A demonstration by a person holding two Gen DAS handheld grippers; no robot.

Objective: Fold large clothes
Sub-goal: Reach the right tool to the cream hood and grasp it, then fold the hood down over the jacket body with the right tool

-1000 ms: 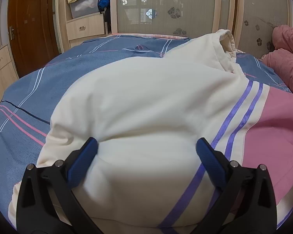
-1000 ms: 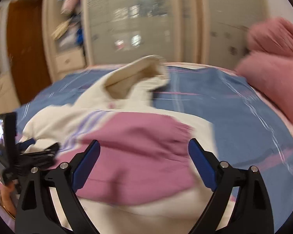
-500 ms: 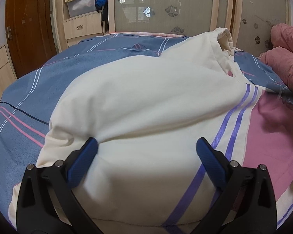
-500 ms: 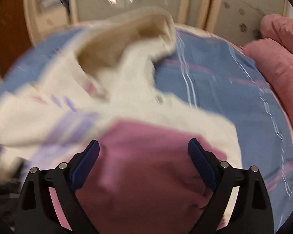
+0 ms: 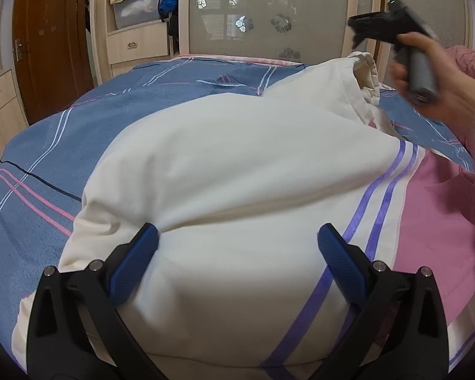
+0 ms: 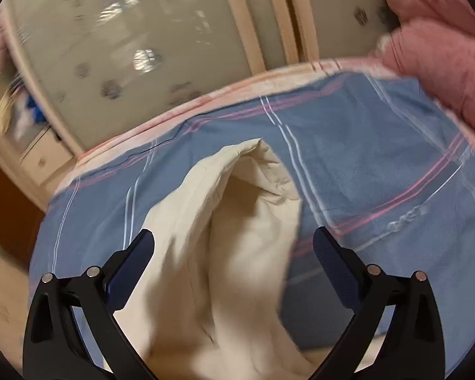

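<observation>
A large cream garment (image 5: pixel 237 164) with purple stripes and a pink panel (image 5: pixel 433 209) lies bunched on the blue striped bed cover (image 5: pixel 63 145). My left gripper (image 5: pixel 237 237) stands open low over the cream fabric, with both blue pads against the cloth and no grip. A hand (image 5: pixel 449 101) holds the right gripper's handle (image 5: pixel 421 69) above the garment's hood end (image 5: pixel 364 69). In the blurred right wrist view, my right gripper (image 6: pixel 233 237) has its jaws opening wide, and the cream hood (image 6: pixel 247 215) lies between and below them, unpinched.
A wardrobe with frosted flowered doors (image 5: pixel 262 12) and a drawer unit (image 5: pixel 136 44) stands beyond the bed. A brown wooden door (image 5: pixel 47 31) is at the left. A pink quilt (image 6: pixel 443 57) is piled at the bed's right side.
The right gripper swept from over the pink panel to the hood end, rolling as it went, and its hand now shows in the left wrist view. The left gripper stayed put.
</observation>
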